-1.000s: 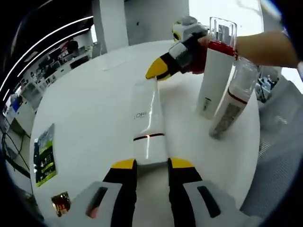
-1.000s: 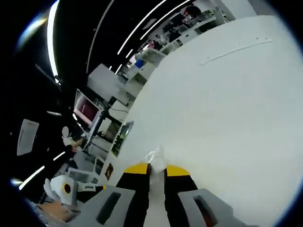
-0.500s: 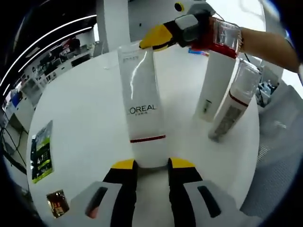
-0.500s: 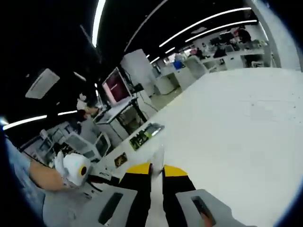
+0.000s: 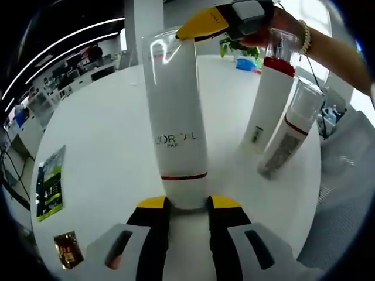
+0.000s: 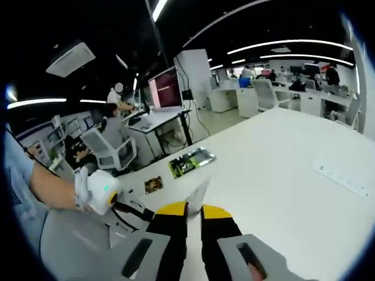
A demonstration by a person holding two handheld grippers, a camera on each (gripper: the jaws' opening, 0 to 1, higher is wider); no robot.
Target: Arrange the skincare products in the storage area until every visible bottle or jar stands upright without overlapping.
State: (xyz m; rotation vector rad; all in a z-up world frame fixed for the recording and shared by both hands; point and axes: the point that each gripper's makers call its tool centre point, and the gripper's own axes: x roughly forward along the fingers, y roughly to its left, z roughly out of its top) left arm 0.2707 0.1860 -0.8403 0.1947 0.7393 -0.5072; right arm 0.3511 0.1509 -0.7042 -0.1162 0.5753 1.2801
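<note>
Tube upright between both tongs

Tube [image 5: 176,126] first: it is a tall white squeeze tube standing cap-down at the centre of my left gripper view, glossy, with grey lettering across its middle and a thin dark red band just above the white cap. Its flat crimped end points to the top of the frame. My left gripper [image 5: 187,204] sits at the bottom centre, its yellow-tipped jaws set on either side of the cap and touching it, so I read them as pinching the tube's base. At the top of that frame my right gripper [image 5: 206,22] comes in from the right, its yellow tip against the crimped end, a hand [image 5: 281,23] behind it. In my right gripper view the same tongs [image 6: 193,209] rise from the bottom centre with the jaws pressed nearly together on the thin white edge of the tube's crimp [image 6: 198,190].

To the right of the tube in the left gripper view stands a white bottle [image 5: 266,102] with a red collar and clear cap, upright. Just right of it and lower, a clear-capped bottle [image 5: 290,132] with a printed grey label leans against it. All rest on a round white table [image 5: 99,134]. Two small packets lie near its lower left edge: a green one [image 5: 48,184] and a brown one [image 5: 69,249].
</note>
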